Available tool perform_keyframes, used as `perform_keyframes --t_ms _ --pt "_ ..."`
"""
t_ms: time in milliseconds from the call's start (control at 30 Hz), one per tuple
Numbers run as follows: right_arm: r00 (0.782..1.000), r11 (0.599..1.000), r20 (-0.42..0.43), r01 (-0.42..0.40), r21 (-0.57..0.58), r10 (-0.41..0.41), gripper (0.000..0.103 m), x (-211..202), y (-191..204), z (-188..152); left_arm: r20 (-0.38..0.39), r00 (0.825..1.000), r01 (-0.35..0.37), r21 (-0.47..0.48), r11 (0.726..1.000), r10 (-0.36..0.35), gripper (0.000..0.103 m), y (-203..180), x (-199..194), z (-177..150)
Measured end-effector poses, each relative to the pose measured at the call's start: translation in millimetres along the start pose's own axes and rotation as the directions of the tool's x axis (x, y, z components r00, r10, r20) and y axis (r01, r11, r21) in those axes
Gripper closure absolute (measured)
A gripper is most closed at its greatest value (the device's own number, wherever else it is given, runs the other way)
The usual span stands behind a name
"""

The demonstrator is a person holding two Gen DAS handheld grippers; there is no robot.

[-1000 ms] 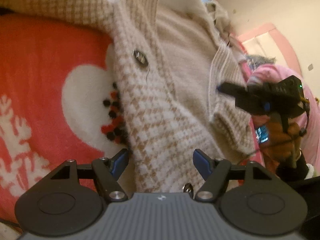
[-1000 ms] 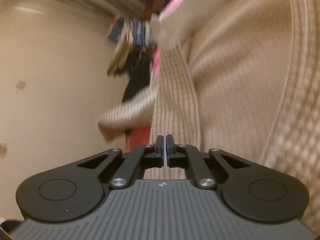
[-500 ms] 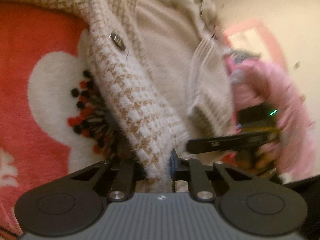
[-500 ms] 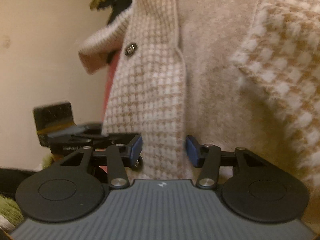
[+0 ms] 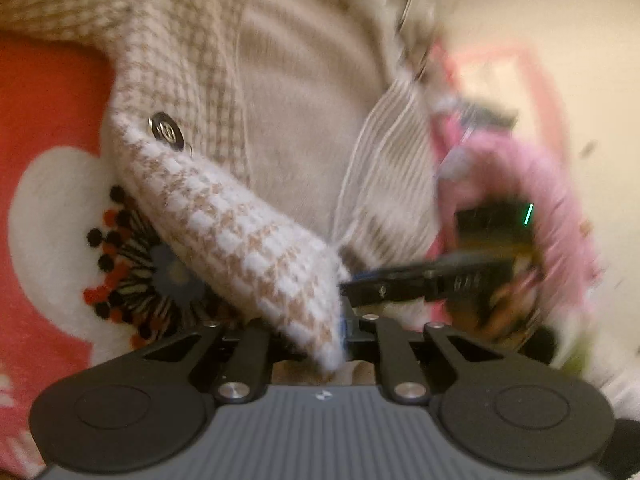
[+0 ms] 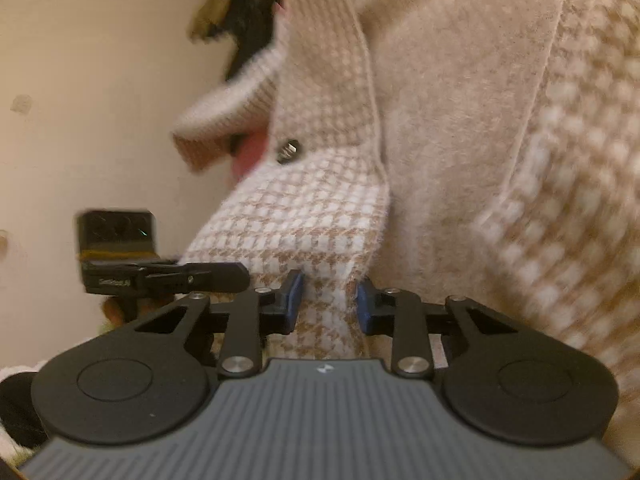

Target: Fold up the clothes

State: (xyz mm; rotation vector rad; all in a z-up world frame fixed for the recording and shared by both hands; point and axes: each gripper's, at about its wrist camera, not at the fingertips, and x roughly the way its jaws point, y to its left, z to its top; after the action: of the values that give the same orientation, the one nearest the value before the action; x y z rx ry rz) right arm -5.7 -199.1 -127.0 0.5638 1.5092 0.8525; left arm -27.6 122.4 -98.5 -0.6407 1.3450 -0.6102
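Your left gripper (image 5: 320, 328) pinches the hem corner of the fluffy beige houndstooth cardigan (image 5: 248, 232) above the red flowered blanket (image 5: 44, 128); your right gripper (image 6: 329, 304), half-open, straddles the neighbouring hem to lift evenly.

Left tongs (image 5: 316, 332): open one second ago, now closed on the houndstooth front edge of the cardigan (image 5: 248, 236), which has lifted off the red blanket (image 5: 48, 128). Right tongs (image 6: 329, 304): previously clamped together, now parted (blue pads visible) around the same hem. The two tongs have moved close together since then.
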Motion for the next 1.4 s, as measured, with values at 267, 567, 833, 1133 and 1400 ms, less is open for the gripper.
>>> perform_keyframes --t_ms 267,567,833,1133,1400 --pt "0.912 0.984 -0.37 0.149 -0.098 -0.175 0.074 45 22 44 -0.285 0.911 -0.214 0.288 0.934 0.296 0.073 -27 17 20" --pt "0.913 0.997 -0.401 0.078 0.01 -0.067 0.073 55 -6 50 -0.232 0.957 -0.146 0.142 0.979 0.176 0.074 9 22 -1" --pt "0.958 1.0 -0.287 -0.019 0.012 0.021 0.072 49 -26 30 -0.083 0.972 -0.211 0.105 0.972 0.22 0.073 2 7 -22" --pt "0.995 0.999 -0.092 -0.043 0.004 0.044 0.071 40 -29 4 -0.03 0.949 -0.306 0.154 0.94 0.314 0.068 -18 22 -27" --pt "0.99 0.987 -0.086 0.103 -0.126 -0.114 0.072 28 -1 5 0.015 0.918 -0.39 0.211 0.896 0.396 0.065 -35 26 -37"
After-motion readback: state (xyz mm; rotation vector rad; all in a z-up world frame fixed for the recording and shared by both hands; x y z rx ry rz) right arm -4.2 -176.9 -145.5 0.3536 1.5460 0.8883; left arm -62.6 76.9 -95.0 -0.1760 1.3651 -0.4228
